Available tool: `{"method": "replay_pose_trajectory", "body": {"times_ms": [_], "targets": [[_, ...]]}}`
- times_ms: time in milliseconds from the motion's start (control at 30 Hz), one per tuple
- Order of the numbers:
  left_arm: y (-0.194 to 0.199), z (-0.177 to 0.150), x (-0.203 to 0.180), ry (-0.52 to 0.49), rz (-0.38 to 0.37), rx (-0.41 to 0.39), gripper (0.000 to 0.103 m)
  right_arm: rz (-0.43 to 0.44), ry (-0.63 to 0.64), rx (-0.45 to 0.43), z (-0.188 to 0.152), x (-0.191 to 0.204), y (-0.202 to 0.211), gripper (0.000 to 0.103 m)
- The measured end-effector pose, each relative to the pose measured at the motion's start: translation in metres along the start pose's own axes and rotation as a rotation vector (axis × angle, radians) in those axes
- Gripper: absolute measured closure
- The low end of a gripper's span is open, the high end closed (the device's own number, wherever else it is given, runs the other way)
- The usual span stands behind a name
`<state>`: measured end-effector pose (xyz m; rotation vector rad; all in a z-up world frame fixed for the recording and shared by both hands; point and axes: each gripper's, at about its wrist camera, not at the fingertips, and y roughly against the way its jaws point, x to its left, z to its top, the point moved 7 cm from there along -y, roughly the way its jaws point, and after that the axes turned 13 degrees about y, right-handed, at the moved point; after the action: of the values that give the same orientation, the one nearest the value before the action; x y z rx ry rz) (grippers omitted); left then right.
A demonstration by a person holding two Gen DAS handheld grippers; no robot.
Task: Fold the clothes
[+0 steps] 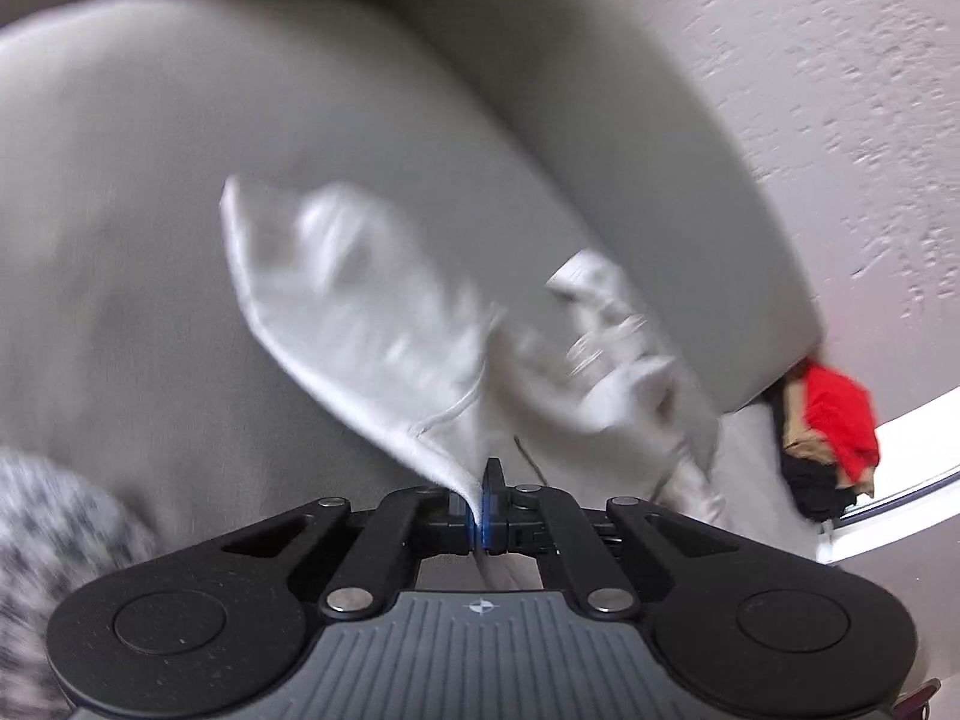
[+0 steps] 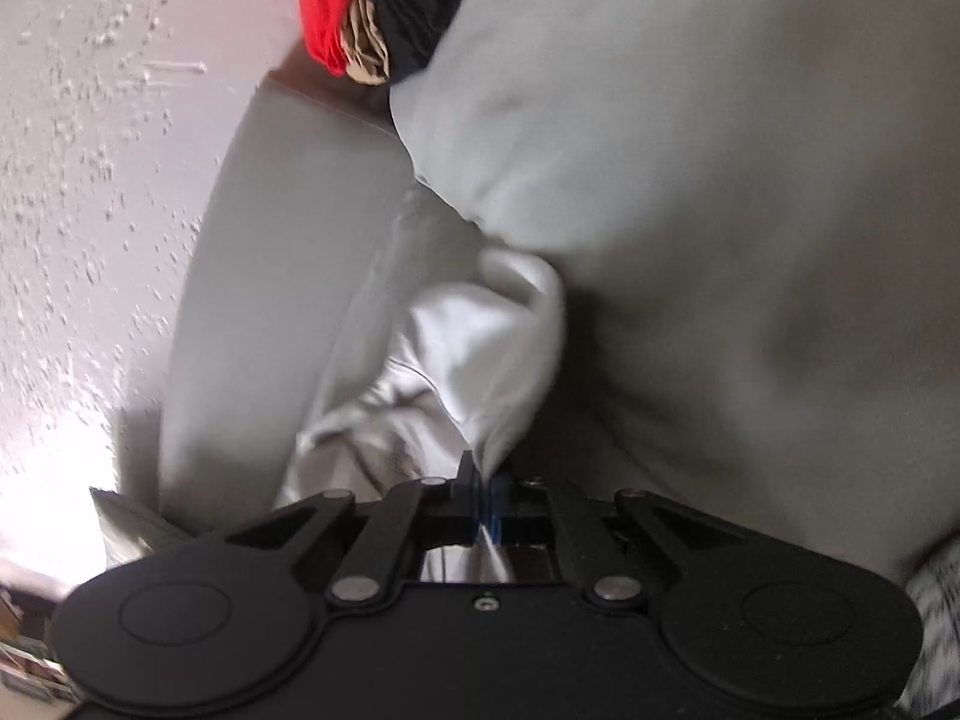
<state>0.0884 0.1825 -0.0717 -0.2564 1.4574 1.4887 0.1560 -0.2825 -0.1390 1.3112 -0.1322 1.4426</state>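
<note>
A pale grey garment [image 1: 384,324] hangs blurred in front of a grey sofa [image 1: 180,150]. My left gripper [image 1: 478,507] is shut on one edge of it, the cloth pinched between the blue pads. In the right wrist view the same garment [image 2: 480,348] bunches down from my right gripper [image 2: 482,501], which is shut on another edge. Its lower folds [image 2: 372,420] hang crumpled against the sofa arm [image 2: 282,252].
A pile of red, tan and black clothes [image 1: 834,426] lies on the sofa arm's far end, seen again as the clothes pile [image 2: 372,6]. A textured white wall [image 1: 840,90] stands behind. A mottled grey-white fabric [image 1: 54,540] sits at lower left. Bright light [image 2: 54,480] glares at the wall's base.
</note>
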Motion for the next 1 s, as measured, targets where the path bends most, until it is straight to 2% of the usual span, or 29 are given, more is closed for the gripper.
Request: {"method": "replay_pose_trajectory", "body": {"times_ms": [67,167,267,400,533,633,733,833,933,1000], "targets": [[0.027,0.023,-0.032,-0.027,-0.056,-0.044,0.103,0.078,-0.005,-0.033,0.023,0.031,0.018,0.100],[0.081,0.055,-0.099,-0.078,-0.189,-0.129,0.103,0.226,0.022,-0.102,0.058,0.089,0.060,0.100],[0.156,0.075,-0.168,-0.152,-0.341,-0.242,0.103,0.405,0.139,-0.245,0.085,0.165,0.144,0.100],[0.242,0.064,-0.221,-0.240,-0.491,-0.382,0.103,0.567,0.300,-0.453,0.094,0.239,0.263,0.100],[0.323,0.047,-0.267,-0.325,-0.631,-0.515,0.103,0.574,0.482,-0.631,0.073,0.275,0.362,0.100],[0.362,0.032,-0.280,-0.375,-0.701,-0.572,0.103,0.584,0.522,-0.696,0.062,0.284,0.410,0.100],[0.370,0.025,-0.283,-0.396,-0.719,-0.565,0.103,0.569,0.537,-0.723,0.062,0.287,0.429,0.100],[0.343,0.031,-0.281,-0.400,-0.678,-0.526,0.103,0.554,0.533,-0.718,0.076,0.288,0.423,0.100],[0.294,0.049,-0.275,-0.388,-0.592,-0.475,0.103,0.475,0.510,-0.626,0.091,0.286,0.358,0.100],[0.249,0.070,-0.258,-0.359,-0.492,-0.416,0.103,0.423,0.494,-0.565,0.102,0.284,0.315,0.100]]}}
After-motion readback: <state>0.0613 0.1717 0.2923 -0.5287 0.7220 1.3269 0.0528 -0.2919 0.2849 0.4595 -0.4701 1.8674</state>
